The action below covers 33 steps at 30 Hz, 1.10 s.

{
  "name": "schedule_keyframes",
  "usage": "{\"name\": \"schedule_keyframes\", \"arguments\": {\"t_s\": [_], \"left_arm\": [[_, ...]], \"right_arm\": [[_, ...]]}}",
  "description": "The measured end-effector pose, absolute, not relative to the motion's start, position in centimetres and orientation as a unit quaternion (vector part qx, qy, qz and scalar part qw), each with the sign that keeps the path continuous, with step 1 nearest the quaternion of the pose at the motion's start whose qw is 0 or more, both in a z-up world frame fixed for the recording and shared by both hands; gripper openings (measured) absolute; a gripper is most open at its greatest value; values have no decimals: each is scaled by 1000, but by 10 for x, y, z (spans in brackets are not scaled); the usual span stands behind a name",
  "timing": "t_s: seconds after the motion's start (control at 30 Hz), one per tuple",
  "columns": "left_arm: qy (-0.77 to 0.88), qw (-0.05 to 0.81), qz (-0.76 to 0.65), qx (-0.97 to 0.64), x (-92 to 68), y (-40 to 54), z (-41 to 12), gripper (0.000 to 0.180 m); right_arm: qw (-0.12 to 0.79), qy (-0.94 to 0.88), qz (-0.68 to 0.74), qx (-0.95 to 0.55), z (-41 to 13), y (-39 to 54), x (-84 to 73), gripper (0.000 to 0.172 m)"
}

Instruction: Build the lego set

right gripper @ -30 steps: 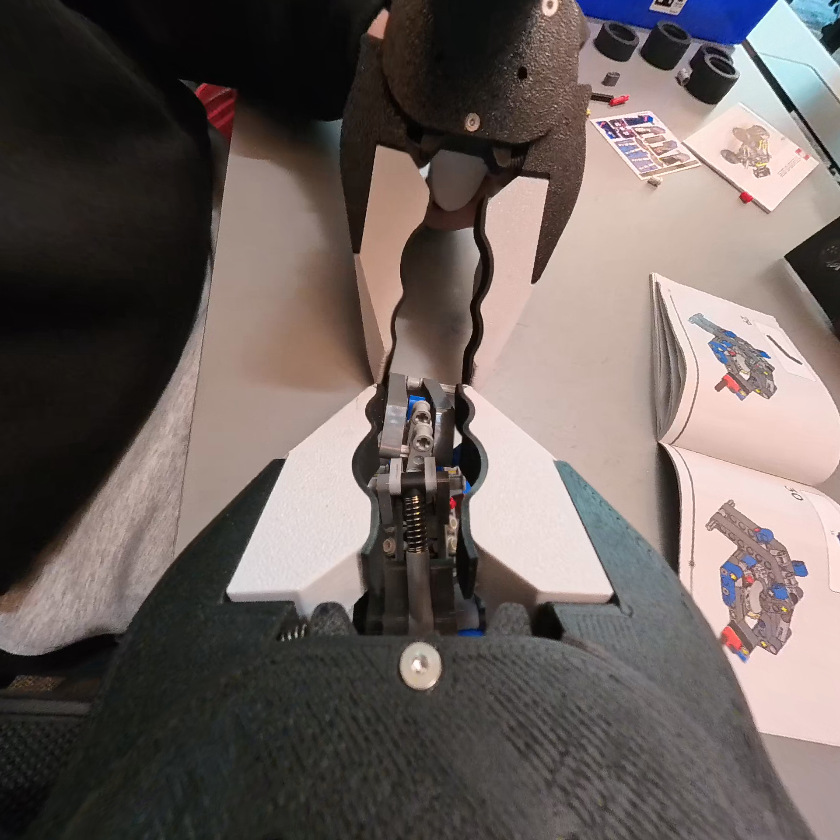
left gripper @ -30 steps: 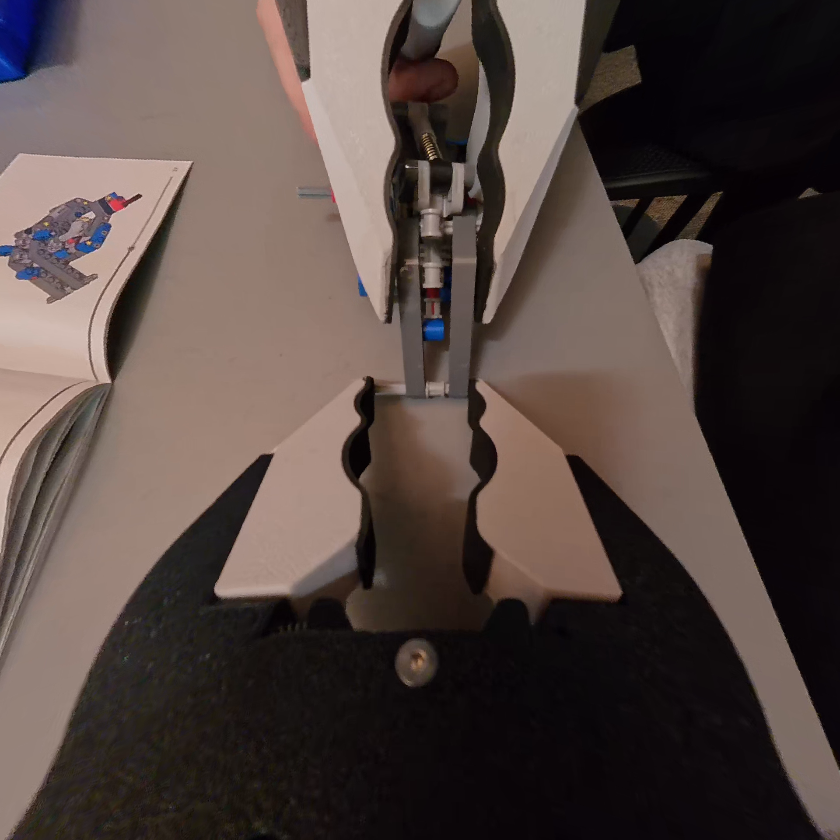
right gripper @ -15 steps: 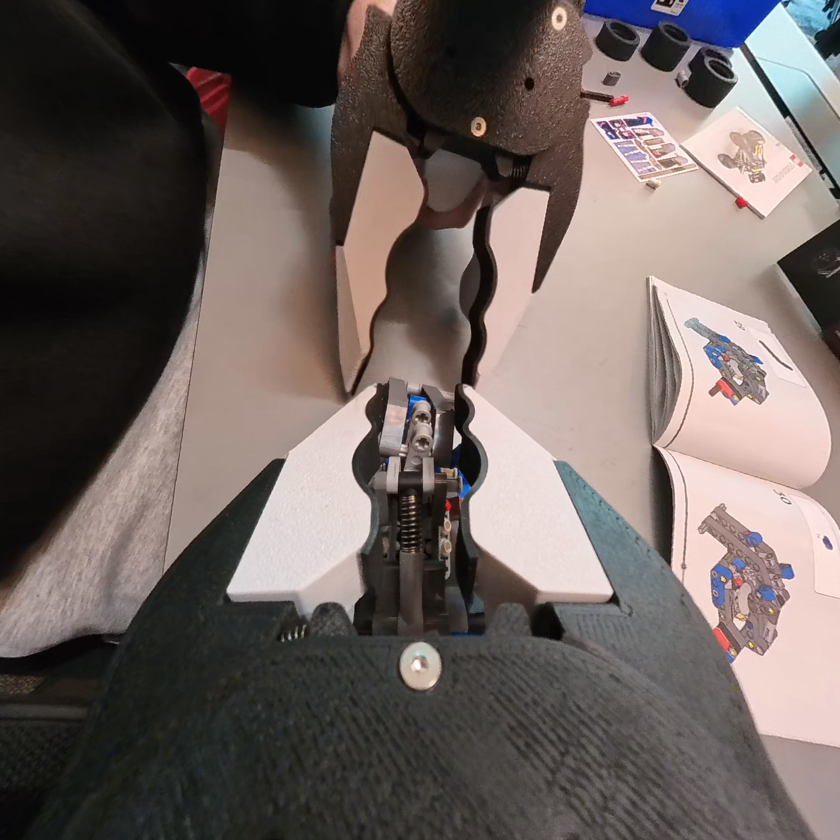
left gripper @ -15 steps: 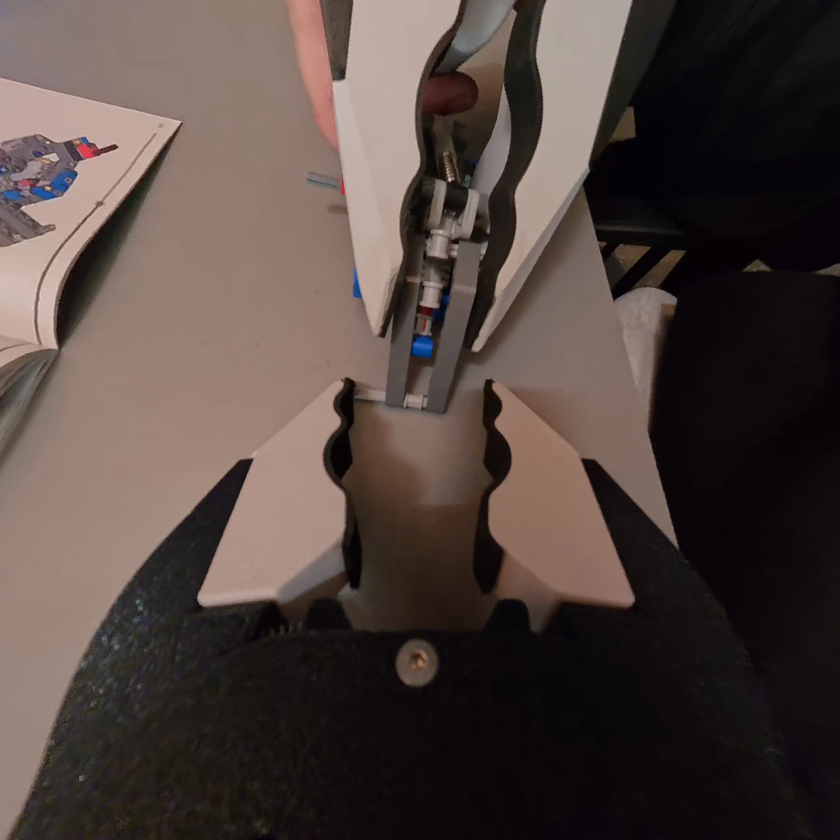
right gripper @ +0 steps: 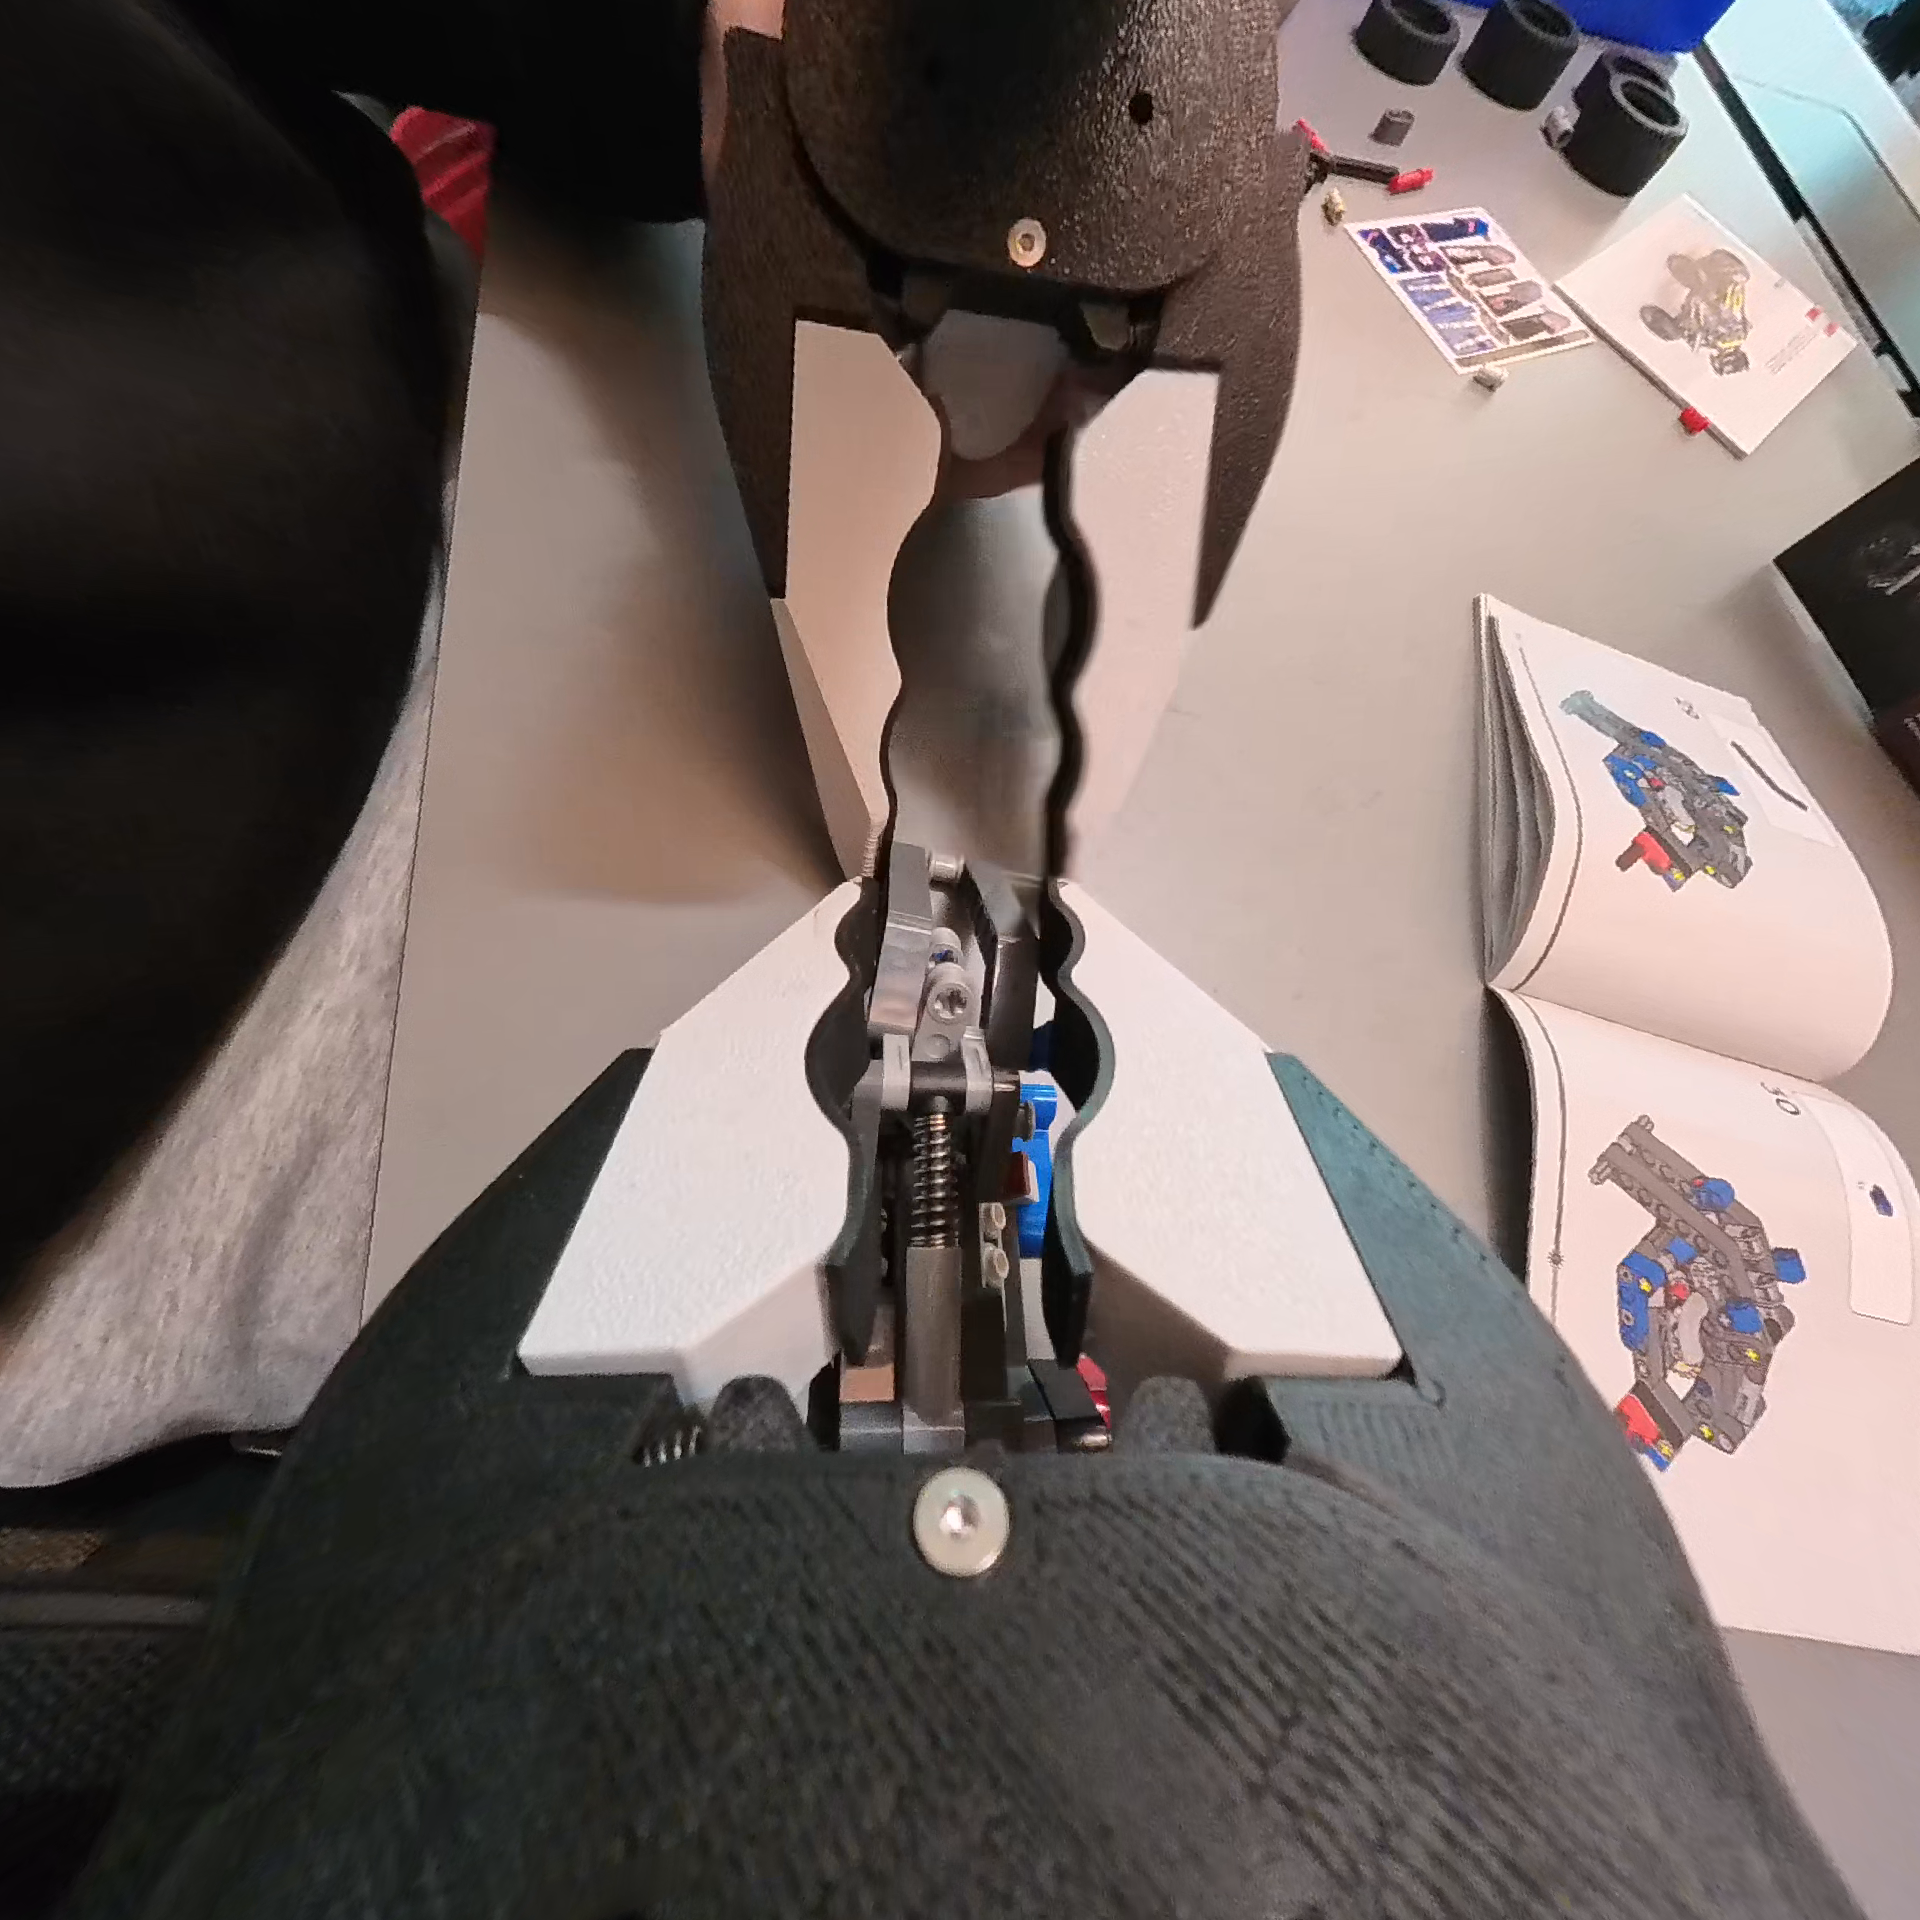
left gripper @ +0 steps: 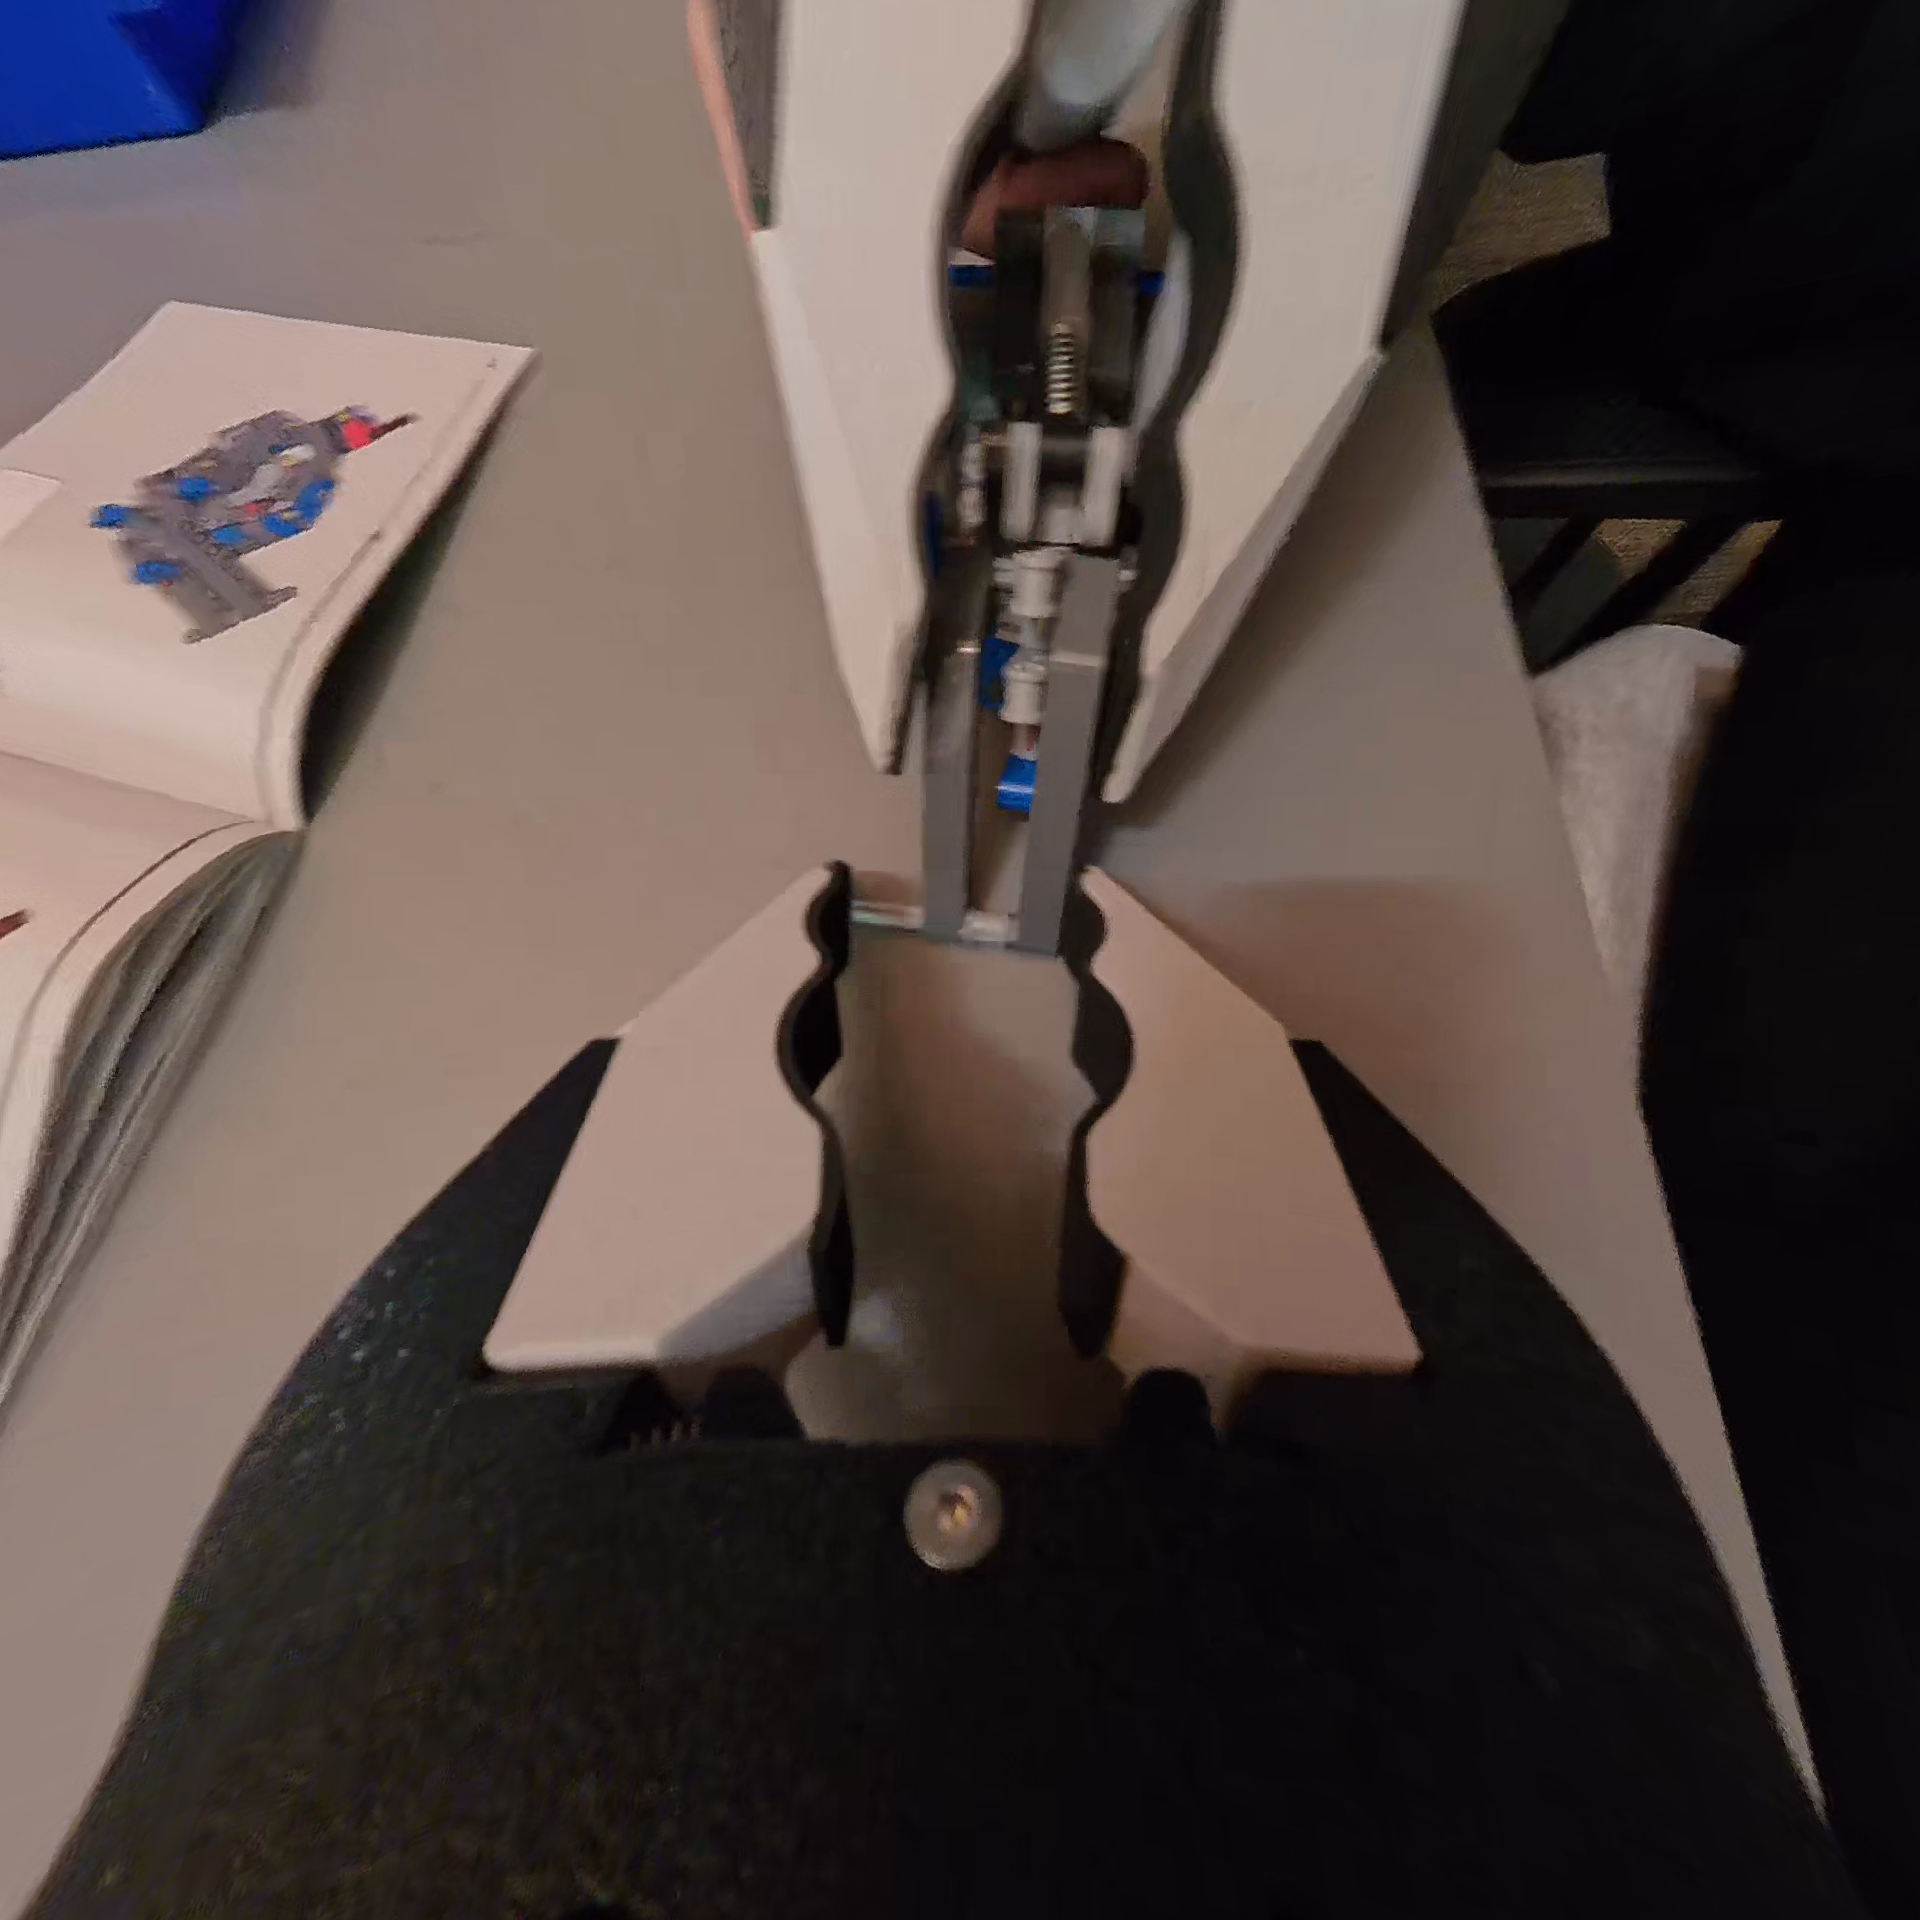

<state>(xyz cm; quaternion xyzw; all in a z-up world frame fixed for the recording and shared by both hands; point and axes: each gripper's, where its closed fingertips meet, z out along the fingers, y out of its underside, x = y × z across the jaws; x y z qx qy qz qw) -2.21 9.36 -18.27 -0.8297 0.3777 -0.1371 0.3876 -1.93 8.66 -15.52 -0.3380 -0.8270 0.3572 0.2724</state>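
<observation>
My right gripper (right gripper: 961, 894) is shut on a grey brick assembly (right gripper: 935, 1091) with a spring, blue pins and a red part, held deep between its pads. In the left wrist view the assembly (left gripper: 1039, 582) sticks out of the right gripper (left gripper: 1008, 779) as two grey beams pointing at me. My left gripper (left gripper: 961, 904) faces it, just above the grey table (left gripper: 520, 727). Its fingertips close on the beams' end: the left pad (left gripper: 826, 935) meets a light cross axle (left gripper: 883, 916) and the right pad (left gripper: 1091, 935) meets the right beam. The left gripper also shows in the right wrist view (right gripper: 966, 842).
An open instruction booklet (right gripper: 1683, 935) lies on the table, also in the left wrist view (left gripper: 260, 540). Black tyres (right gripper: 1621, 114), a sticker sheet (right gripper: 1465, 281), a small booklet (right gripper: 1714, 322) and small loose parts lie farther off. A blue bin (left gripper: 83, 73). A person's dark and grey clothing (right gripper: 156, 623) is beside the table edge. The tips of both grippers are at nearly the same place.
My left gripper's jaws spread wider off the beams' end, then came together on it again at about the same width. My right gripper kept its hold on the assembly.
</observation>
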Motion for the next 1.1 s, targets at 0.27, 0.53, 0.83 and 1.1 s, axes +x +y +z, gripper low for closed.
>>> {"name": "schedule_keyframes", "arguments": {"t_s": [0.27,0.53,0.83,1.1], "left_arm": [[377,382,-147,-831,-23,84,-183,46],[379,364,-173,-833,-23,84,-185,65],[393,363,-180,-825,-16,90,-184,24],[383,383,-146,-828,-20,94,-183,43]], "right_arm": [[272,-823,377,-327,-154,85,-17,28],[271,-821,382,-325,-153,84,-17,28],[283,-820,379,-321,-153,86,-20,28],[280,-819,384,-321,-152,85,-17,28]]}}
